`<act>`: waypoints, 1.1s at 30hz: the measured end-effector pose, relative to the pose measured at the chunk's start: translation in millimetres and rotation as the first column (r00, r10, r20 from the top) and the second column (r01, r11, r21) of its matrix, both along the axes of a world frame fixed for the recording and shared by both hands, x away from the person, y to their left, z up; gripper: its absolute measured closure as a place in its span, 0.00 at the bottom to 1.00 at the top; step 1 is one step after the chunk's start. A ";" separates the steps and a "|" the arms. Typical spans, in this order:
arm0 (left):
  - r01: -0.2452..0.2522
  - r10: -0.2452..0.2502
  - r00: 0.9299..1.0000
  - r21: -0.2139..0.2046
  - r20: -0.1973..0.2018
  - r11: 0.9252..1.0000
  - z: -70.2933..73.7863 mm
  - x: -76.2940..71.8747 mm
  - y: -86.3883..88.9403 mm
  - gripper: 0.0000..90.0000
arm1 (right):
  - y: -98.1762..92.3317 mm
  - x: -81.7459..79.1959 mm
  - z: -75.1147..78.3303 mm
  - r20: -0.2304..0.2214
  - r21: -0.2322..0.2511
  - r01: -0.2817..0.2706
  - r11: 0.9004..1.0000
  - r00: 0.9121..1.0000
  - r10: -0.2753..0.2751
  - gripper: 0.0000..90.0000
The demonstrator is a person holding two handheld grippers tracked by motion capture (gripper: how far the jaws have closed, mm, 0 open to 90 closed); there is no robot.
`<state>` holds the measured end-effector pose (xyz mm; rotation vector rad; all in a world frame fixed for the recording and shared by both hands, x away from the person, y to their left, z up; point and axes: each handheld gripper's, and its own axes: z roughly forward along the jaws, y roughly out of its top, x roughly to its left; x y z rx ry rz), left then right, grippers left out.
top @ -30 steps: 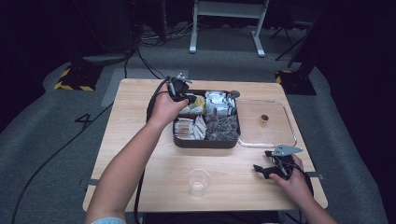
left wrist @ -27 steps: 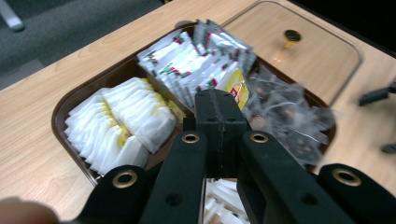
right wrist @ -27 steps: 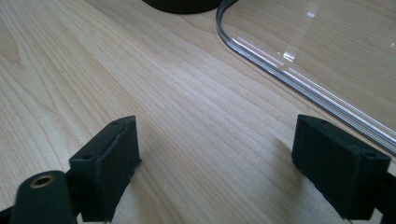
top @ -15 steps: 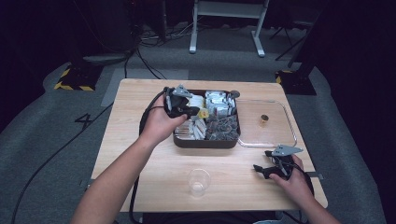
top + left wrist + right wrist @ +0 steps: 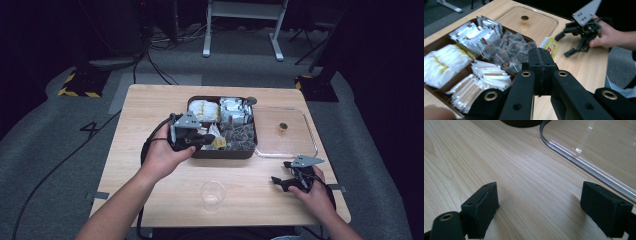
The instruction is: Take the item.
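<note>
Left hand-held gripper [image 5: 212, 141] has pulled back from the tray [image 5: 196, 151], clenched on a yellow tea packet [image 5: 549, 45], probably cup [image 5: 212, 194]-bound; right hand-held gripper [image 5: 285, 182] rests released.

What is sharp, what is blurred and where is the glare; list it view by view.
High view: table evenly lit, the room behind dark; clear cup faint against the wood. Left gripper view: left gripper close and soft, packet pinched at its tip; tray packets slightly blurred. Right gripper view: wood grain crisp, bright glare streaks on the clear lid; right gripper jaws apart, casting soft shadows.
</note>
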<state>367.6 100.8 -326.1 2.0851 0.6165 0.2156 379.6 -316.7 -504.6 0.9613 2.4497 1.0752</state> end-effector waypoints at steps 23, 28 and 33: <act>0.126 -0.127 0.990 -0.023 -0.053 0.992 -58.5 -52.5 -18.5 1.00 | 0.0 0.0 0.0 0.000 0.000 0.000 1.000 1.000 0.000 0.17; 0.139 -0.140 0.988 -0.024 -0.059 0.990 -65.2 -59.7 -17.5 1.00 | 0.0 0.0 0.0 0.000 0.000 0.000 1.000 1.000 0.000 0.17; 0.147 -0.148 0.987 -0.022 -0.055 0.989 -66.4 -66.2 -14.9 1.00 | 0.0 0.0 0.0 0.000 0.000 0.000 1.000 1.000 0.000 0.17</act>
